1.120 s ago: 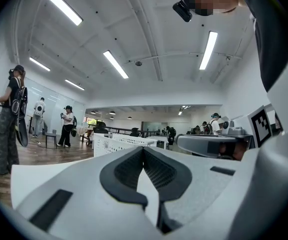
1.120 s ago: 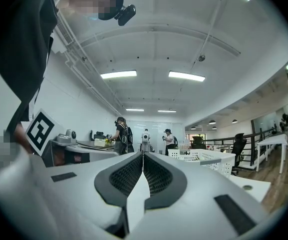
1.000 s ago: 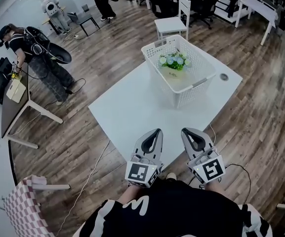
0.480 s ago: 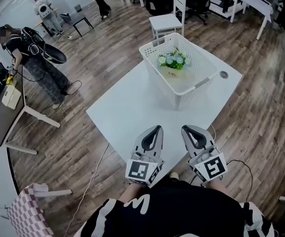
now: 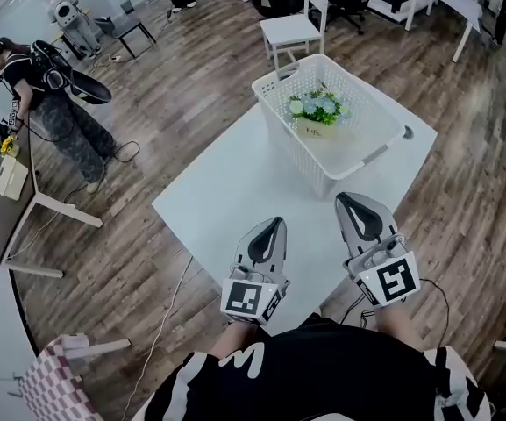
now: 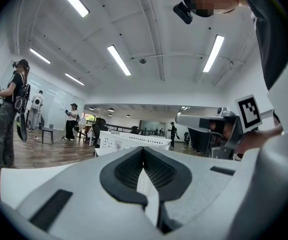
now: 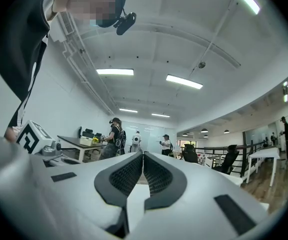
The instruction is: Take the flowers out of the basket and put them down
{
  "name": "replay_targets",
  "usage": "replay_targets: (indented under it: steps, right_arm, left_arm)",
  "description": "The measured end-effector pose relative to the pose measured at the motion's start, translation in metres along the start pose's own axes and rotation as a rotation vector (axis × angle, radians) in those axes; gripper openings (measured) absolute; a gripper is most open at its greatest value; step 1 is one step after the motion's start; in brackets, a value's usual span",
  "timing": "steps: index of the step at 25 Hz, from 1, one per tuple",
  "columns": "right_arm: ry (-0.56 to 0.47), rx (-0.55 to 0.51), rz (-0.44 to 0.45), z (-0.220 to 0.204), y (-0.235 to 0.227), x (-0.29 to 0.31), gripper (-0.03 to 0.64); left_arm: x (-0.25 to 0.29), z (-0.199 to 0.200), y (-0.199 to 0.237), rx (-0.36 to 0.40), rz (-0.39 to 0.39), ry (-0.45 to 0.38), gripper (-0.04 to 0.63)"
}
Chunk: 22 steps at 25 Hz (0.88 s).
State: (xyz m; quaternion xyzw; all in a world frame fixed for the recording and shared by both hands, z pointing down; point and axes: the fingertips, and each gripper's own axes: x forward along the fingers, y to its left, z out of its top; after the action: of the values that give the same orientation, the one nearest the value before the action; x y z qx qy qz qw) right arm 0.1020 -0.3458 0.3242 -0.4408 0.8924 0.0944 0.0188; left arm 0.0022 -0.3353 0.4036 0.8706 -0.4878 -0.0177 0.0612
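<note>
A white slatted basket [image 5: 368,160] stands at the far corner of the white table [image 5: 235,191]. Inside it sits a small pot of pale blue and white flowers [image 5: 317,109], upright. My left gripper [image 5: 275,224] hovers over the table's near edge, its jaws shut with nothing between them. My right gripper [image 5: 349,202] is a little farther forward, close to the basket's near corner, also shut and empty. In the left gripper view the basket [image 6: 126,142] shows beyond the closed left gripper [image 6: 144,149]. In the right gripper view the right gripper [image 7: 142,155] points level into the room.
A white chair [image 5: 292,32] stands just behind the basket. A person [image 5: 46,95] with gear stands at far left beside a dark desk [image 5: 11,196]. A cable [image 5: 160,323] trails over the wood floor at the table's near corner. A checked chair [image 5: 46,380] is at lower left.
My right gripper has moved forward and to the right, closer to the basket. The left gripper has barely shifted. The head view has tipped slightly, so the table and basket sit a little higher.
</note>
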Motion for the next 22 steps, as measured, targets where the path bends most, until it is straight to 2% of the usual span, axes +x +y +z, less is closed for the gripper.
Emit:
replay_targets:
  steps: [8, 15, 19, 22]
  right_arm:
    - [0.004, -0.080, -0.015, 0.020, -0.030, 0.043, 0.020]
    - [0.046, -0.230, 0.017, 0.023, -0.049, 0.077, 0.020]
    - [0.082, -0.382, 0.057, 0.024, -0.052, 0.095, 0.020]
    - [0.102, -0.422, 0.081, 0.019, -0.053, 0.105, 0.020]
  left_arm:
    - [0.001, -0.006, 0.025, -0.020, 0.013, 0.021, 0.005]
    - [-0.002, -0.010, 0.044, -0.030, 0.030, 0.038, 0.005]
    - [-0.006, -0.010, 0.054, -0.035, 0.045, 0.043, 0.005]
    - [-0.010, -0.016, 0.060, -0.043, 0.048, 0.048, 0.005]
